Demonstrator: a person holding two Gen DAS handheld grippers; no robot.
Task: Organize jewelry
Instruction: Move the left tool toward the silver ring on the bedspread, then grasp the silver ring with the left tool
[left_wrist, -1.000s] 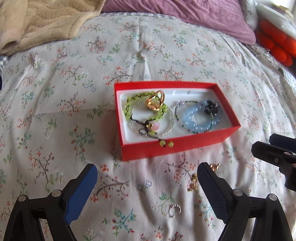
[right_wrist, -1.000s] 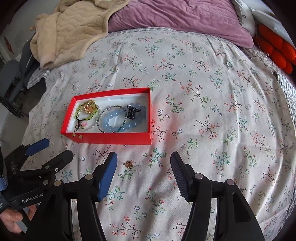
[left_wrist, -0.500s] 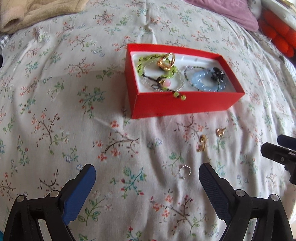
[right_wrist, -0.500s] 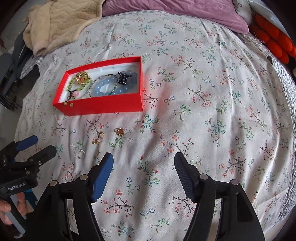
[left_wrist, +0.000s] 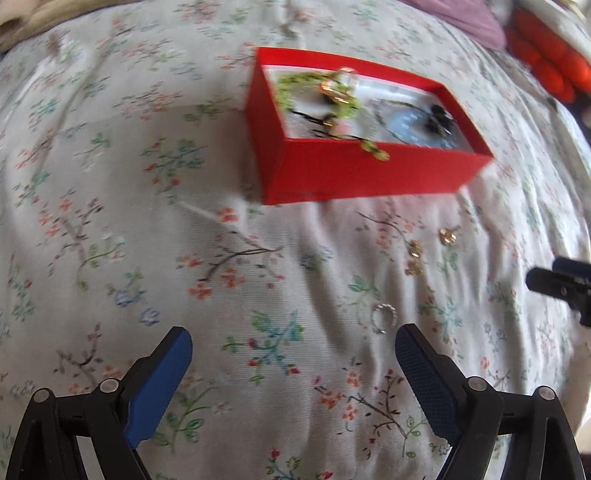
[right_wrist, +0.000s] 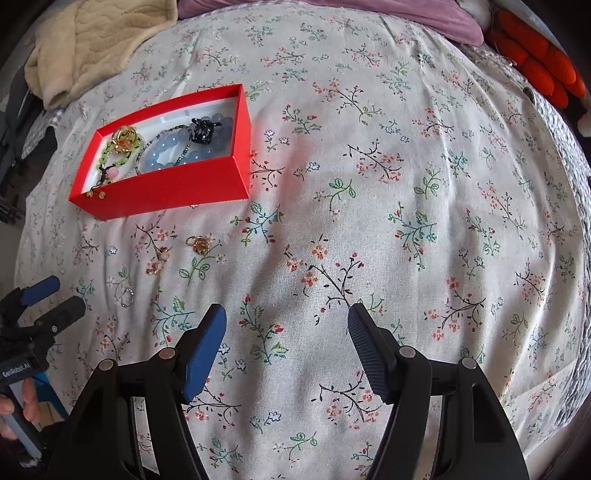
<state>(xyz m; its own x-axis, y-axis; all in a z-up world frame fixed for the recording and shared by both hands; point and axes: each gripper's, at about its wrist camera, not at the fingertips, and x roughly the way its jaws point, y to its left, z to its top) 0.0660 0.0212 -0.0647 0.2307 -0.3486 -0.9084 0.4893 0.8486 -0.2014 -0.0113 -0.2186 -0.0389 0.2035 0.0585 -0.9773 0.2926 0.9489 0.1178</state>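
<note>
Daylight, bright and soft on both feeds. My left wrist view is motion-blurred: red box (left_wrist: 364, 147) and the floral bedspread (left_wrist: 110, 184) are smeared, worst toward the top. My right wrist view is sharp; the same box (right_wrist: 166, 155) reads crisp and throws a reddish tint onto the bedspread (right_wrist: 406, 184) just beside it. Soft shadows lie in the fabric folds. Heavy fisheye bulge, with dark vignette at the right-view corners.

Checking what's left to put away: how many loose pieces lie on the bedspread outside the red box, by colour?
Gold pieces: 2 (one, another)
Silver ring: 1
Total: 3, all on the bedspread in front of the red box.
</note>
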